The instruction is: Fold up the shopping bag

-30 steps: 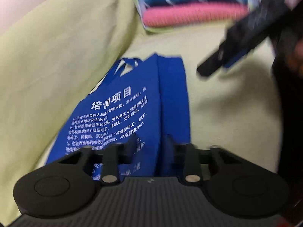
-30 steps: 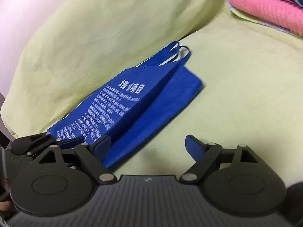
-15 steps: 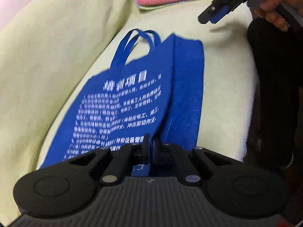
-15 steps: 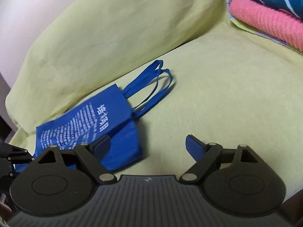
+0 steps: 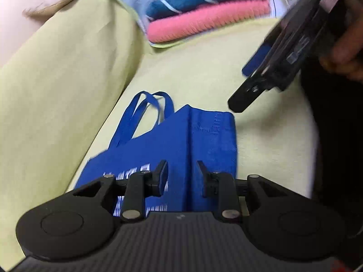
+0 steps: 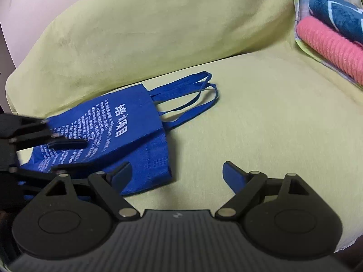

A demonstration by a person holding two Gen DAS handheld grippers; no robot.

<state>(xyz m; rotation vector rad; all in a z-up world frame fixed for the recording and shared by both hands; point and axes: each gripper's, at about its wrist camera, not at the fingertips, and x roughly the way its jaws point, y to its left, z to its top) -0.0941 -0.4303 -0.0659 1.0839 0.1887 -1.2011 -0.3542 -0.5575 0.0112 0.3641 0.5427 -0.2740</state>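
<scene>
Left wrist: bag between claw fingers.

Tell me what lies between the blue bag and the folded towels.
Only bare green cover between the bag and the towels, clearest in the right wrist view.

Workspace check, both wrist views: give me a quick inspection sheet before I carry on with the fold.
Surface: yellow-green sofa seat, nothing on it beyond the bag and the towel stack.
Job's things: blue shopping bag lies flat, folded lengthwise, handles spread toward the backrest.
Clutter: folded towels, pink under dark blue, at the seat's far end, apart from the bag.
Grippers: left gripper opening, bag fabric between its fingers, not pinched; right gripper open, empty, above the seat.
Cables: nothing seen.
Surroundings: sofa backrest; pale wall behind.
</scene>
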